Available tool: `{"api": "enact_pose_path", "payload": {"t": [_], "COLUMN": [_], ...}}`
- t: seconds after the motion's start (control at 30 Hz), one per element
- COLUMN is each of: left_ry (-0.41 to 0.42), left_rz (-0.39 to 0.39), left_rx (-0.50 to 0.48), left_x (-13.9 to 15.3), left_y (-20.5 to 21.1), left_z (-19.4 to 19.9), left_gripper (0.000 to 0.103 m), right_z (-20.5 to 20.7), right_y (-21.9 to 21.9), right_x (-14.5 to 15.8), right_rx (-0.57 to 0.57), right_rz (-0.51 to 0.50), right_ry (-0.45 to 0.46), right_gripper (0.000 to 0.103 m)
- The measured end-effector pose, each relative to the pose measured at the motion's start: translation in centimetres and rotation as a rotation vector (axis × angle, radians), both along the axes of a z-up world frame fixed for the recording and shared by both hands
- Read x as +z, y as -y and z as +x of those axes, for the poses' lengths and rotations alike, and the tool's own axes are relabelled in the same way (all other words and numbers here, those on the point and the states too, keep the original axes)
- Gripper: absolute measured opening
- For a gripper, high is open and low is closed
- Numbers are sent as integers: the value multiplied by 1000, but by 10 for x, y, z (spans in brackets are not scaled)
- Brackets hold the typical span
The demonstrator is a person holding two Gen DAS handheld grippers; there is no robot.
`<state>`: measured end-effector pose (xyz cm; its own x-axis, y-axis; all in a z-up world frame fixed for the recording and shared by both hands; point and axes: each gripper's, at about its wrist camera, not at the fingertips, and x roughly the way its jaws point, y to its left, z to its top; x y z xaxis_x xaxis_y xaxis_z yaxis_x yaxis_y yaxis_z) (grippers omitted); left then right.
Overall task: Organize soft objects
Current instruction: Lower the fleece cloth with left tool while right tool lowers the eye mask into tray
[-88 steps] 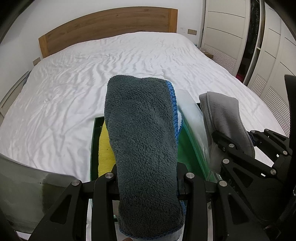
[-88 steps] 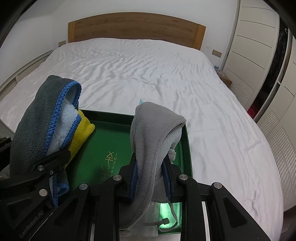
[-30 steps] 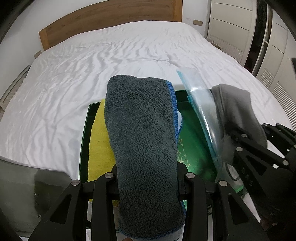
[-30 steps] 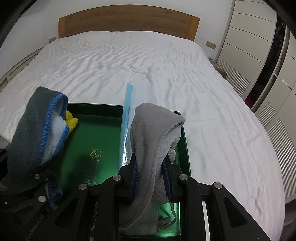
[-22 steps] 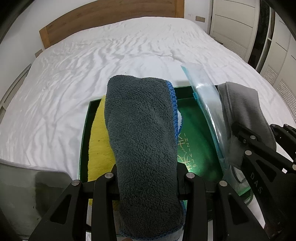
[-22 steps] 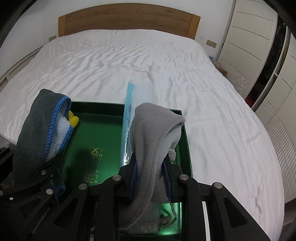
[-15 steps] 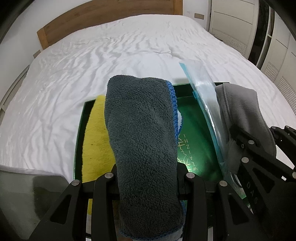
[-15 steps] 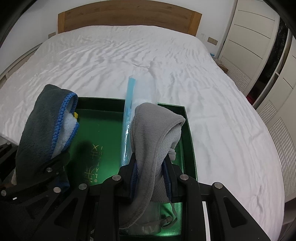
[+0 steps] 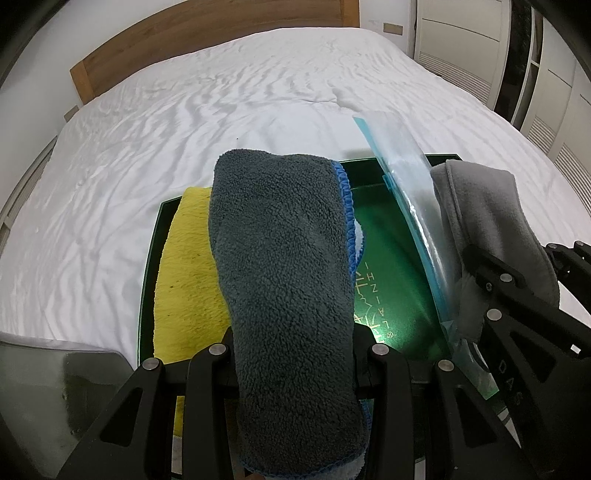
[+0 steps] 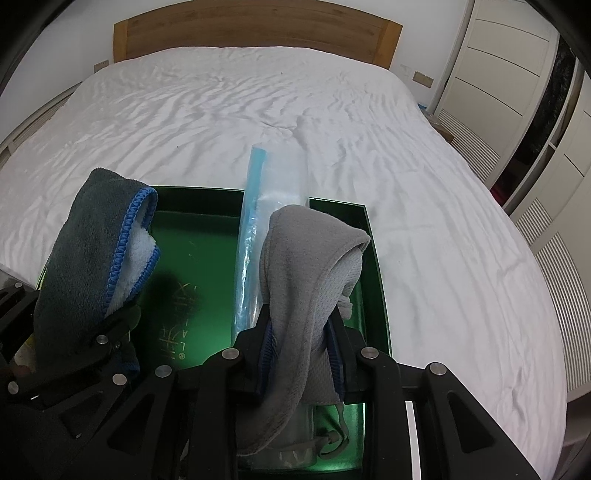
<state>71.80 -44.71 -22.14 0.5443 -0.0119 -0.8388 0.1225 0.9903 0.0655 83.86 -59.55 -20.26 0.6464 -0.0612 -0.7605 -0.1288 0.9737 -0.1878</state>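
My left gripper point(image 9: 295, 341) is shut on a dark grey fleece towel point(image 9: 284, 251) with a blue hem, which drapes over its fingers and hides the tips. Below it a green tray point(image 9: 391, 258) lies on the bed, with a yellow towel point(image 9: 188, 273) flat along its left side. My right gripper point(image 10: 301, 332) is shut on a light grey cloth point(image 10: 306, 258) over the tray's point(image 10: 195, 266) right part. A clear plastic bag point(image 10: 273, 177) with a blue strip stands up against that cloth. The dark towel point(image 10: 85, 236) hangs at the left of the right wrist view.
A white wrinkled bed sheet point(image 10: 258, 103) spreads around the tray, up to a wooden headboard point(image 10: 258, 33). White wardrobe doors point(image 10: 517, 74) stand to the right of the bed. A grey panel point(image 9: 44, 369) fills the left wrist view's lower left corner.
The tray now shows more fully under both grippers than three seconds ago, and the plastic bag has risen into view beside the grey cloth. Both grips look unchanged.
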Motion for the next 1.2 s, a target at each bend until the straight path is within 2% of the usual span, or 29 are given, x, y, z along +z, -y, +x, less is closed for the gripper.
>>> {"api": "enact_pose_path", "payload": {"t": [0.87, 1.2], "left_ry": [7, 9], "left_rz": [6, 11], "left_rx": [3, 7], "left_x": [-4, -5], "left_y": [-1, -2], "left_z": [2, 4], "left_gripper": [33, 33], "right_z": [-1, 10], "right_y": [2, -2], "right_x": [0, -3], "right_rx": [3, 3], "right_rz": [10, -41], "right_ry": [24, 28], "right_gripper": [28, 28]}}
